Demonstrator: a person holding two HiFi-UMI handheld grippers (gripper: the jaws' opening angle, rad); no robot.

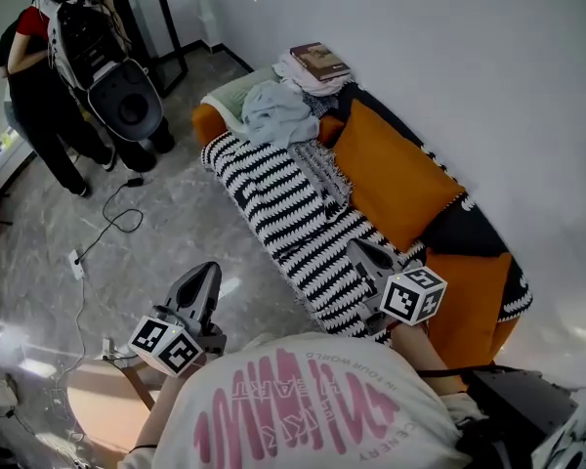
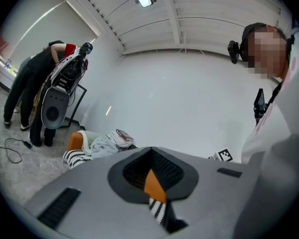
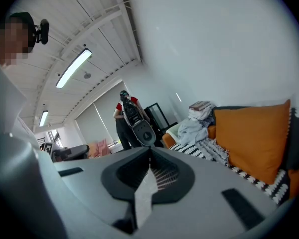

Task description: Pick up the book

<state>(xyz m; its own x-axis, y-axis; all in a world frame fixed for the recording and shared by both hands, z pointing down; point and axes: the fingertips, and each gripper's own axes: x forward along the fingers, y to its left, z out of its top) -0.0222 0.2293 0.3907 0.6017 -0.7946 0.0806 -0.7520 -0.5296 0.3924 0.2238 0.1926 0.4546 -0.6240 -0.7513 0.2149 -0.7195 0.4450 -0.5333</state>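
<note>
One book (image 1: 319, 60) atop clothes pile (image 1: 301, 78)

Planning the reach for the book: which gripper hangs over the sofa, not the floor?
The right gripper, above the striped blanket on the sofa; the left gripper is over the grey floor.

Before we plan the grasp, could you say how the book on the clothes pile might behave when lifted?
The book looks flat and stiff, so it should probably keep its shape when gripped. It lies on a soft pile of clothes, so it may sink or slide if pushed.
</note>
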